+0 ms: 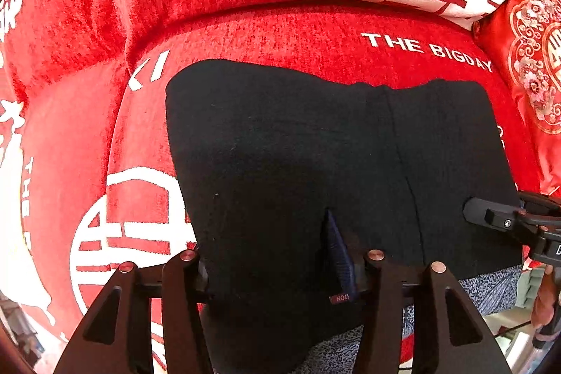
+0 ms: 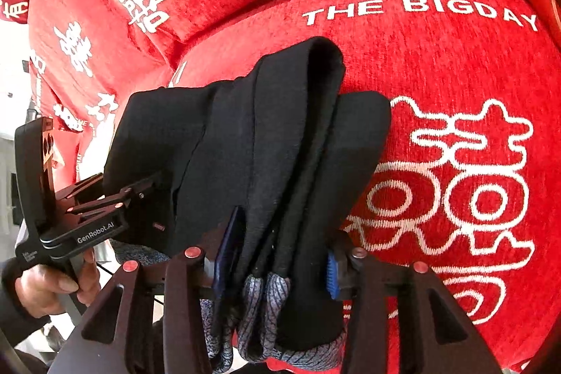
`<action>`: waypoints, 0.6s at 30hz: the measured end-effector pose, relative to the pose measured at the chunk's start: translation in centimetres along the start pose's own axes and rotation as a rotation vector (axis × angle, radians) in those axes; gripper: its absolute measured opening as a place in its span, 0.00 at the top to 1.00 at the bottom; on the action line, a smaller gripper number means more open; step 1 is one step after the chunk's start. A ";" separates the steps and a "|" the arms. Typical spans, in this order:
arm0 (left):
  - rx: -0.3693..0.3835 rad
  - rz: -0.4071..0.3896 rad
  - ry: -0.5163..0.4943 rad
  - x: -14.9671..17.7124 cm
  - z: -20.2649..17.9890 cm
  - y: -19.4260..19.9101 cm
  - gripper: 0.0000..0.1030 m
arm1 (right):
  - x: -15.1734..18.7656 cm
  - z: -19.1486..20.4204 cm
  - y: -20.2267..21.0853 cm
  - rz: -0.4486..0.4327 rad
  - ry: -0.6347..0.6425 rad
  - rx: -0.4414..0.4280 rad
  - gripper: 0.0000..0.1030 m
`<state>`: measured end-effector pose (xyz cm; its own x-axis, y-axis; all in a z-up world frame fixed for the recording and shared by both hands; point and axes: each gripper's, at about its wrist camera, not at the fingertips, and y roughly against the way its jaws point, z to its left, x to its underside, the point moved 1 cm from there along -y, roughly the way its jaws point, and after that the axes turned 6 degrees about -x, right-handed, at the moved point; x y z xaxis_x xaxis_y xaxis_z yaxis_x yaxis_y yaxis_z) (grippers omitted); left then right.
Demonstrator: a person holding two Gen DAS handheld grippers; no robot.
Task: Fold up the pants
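Both grippers point(image 1: 280, 272) point(image 2: 277, 262) straddle folded black pants point(image 1: 298, 146) (red sofa point(image 1: 280, 30)).

Black pants point(image 1: 298, 163) hide the left tongs' point(image 1: 280, 272) left pad; their grip stays unclear.

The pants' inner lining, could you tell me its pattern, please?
Speckled grey lining, clearest in the right wrist view.

red sofa cover point(image 1: 280, 34) | white lettering point(image 2: 417, 7) | embroidered red cushion point(image 1: 536, 65)
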<state>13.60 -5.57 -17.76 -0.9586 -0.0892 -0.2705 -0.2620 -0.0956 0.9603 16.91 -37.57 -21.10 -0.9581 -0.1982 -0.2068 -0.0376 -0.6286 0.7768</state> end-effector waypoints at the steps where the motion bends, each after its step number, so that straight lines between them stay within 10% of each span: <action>1: -0.003 0.002 0.000 0.0 0.0 0.0 0.49 | 0.0 0.1 0.0 0.000 0.001 0.000 0.55; 18: -0.039 0.002 -0.006 -0.1 -0.8 0.8 0.52 | 0.2 0.6 0.5 -0.007 0.031 -0.014 0.58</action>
<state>13.56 -6.38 -17.07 -0.9598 -0.0831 -0.2681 -0.2558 -0.1341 0.9574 16.55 -37.48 -20.45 -0.9486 -0.2165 -0.2307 -0.0403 -0.6406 0.7668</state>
